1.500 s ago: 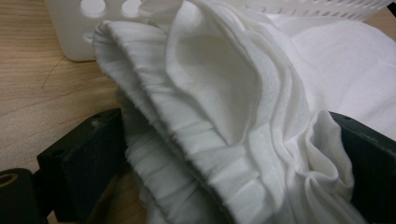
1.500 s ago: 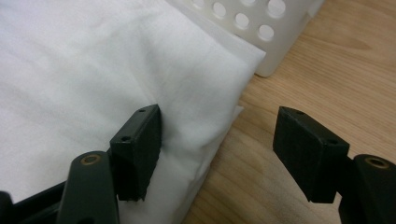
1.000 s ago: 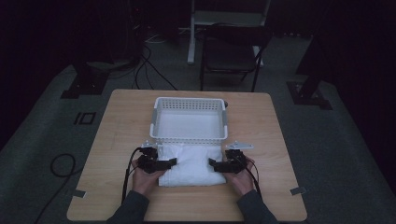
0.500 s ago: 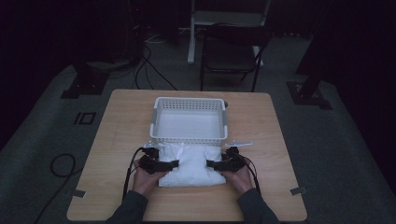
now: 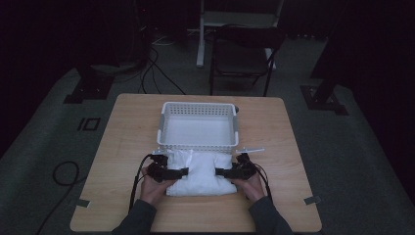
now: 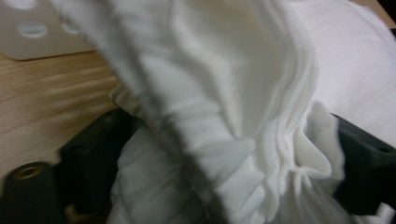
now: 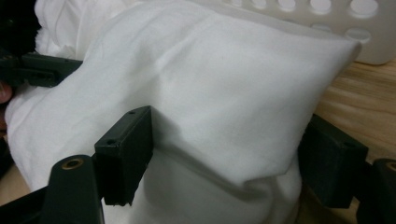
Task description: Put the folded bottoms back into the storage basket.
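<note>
A soft white cloth bundle (image 5: pixel 200 171) (image 6: pixel 210 93) (image 7: pixel 224 84) lies on the wooden table (image 5: pixel 132 122), just in front of a white perforated basket (image 5: pixel 198 146). My left gripper (image 5: pixel 183 171) (image 6: pixel 229 172) is at the bundle's left end, and bunched folds of cloth fill the space between its black jaws. At the right end is my right gripper (image 5: pixel 219 172) (image 7: pixel 229 161), one jaw denting the fabric. Both pairs of jaws have just been closing with the cloth between them. Both now press on it.
The basket (image 7: pixel 327 14) (image 6: pixel 28 32) stands empty close behind the bundle. A thin white strip (image 5: pixel 249 150) lies by its front right corner. Behind the table stands a dark chair (image 5: pixel 244 54); cables (image 5: pixel 63 171) run across the floor at the left.
Both grippers have slid a little inward along the bundle's ends, and the cloth has bunched up between their jaws. The basket has not moved.
</note>
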